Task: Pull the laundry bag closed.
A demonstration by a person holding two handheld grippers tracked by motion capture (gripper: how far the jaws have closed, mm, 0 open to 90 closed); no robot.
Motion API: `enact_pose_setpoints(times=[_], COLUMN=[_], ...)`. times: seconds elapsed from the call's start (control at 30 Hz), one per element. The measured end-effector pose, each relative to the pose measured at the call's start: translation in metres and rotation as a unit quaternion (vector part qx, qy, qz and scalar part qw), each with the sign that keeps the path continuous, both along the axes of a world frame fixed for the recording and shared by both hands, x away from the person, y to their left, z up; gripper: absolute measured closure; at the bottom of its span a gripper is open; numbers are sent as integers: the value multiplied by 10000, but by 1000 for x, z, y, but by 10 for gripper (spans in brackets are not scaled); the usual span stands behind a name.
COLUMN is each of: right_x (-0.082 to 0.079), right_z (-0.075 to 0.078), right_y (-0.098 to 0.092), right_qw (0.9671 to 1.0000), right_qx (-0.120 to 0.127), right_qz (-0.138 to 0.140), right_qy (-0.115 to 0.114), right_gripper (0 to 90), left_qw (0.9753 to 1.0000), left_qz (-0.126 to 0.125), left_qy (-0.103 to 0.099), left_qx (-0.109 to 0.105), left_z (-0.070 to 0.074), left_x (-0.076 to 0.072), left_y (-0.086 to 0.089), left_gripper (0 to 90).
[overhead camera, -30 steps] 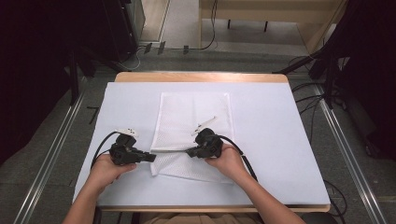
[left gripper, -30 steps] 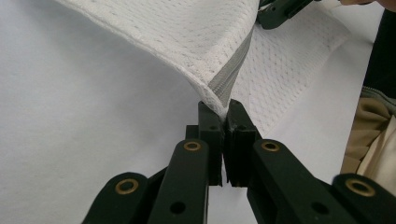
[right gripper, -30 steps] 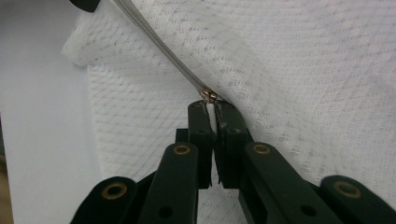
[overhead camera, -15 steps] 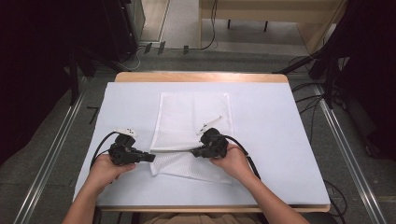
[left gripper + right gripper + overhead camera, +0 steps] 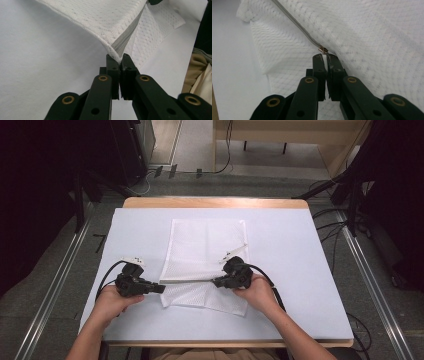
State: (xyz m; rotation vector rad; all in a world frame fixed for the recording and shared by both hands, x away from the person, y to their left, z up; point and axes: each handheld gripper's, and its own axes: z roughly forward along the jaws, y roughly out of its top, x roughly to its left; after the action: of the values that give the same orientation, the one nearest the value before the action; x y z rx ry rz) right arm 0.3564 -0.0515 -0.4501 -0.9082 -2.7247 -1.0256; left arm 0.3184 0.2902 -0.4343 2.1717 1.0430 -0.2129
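A white mesh bag (image 5: 205, 245) lies in the middle of the table, and a grey zipper (image 5: 187, 281) crosses its near part. My left gripper (image 5: 162, 289) is shut on the bag's left edge at the zipper's end; the left gripper view has its jaws (image 5: 119, 58) pinching the fabric beside the grey zipper (image 5: 127, 37). My right gripper (image 5: 215, 281) is shut on the zipper's white pull tab. In the right gripper view the tab sits between the jaws (image 5: 325, 58), just below the metal slider (image 5: 322, 50). The zipper is stretched taut and lifted between the two grippers.
The white table top (image 5: 300, 270) has bare room left and right of the bag. A wooden edge (image 5: 215, 202) runs along the far side. Cables trail from both grippers across the near part of the table. Dark stands and floor rails flank the table.
My right gripper has slid a little to the right along the zipper with the pull tab. The left gripper has stayed in place on the bag's edge.
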Motion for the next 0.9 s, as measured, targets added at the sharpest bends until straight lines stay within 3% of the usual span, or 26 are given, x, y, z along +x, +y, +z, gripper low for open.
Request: enact_pose_setpoints(times=[0.9], right_x=[-5], right_z=[2], right_y=[-21], right_qw=[9999], right_qx=[-15], right_qz=[-101], right_qy=[47], right_gripper=[882], left_qw=[10000], left_qz=[-26], left_qy=[26], left_qx=[-28], left_z=[0], left_x=[0], left_y=[2], left_gripper=[880])
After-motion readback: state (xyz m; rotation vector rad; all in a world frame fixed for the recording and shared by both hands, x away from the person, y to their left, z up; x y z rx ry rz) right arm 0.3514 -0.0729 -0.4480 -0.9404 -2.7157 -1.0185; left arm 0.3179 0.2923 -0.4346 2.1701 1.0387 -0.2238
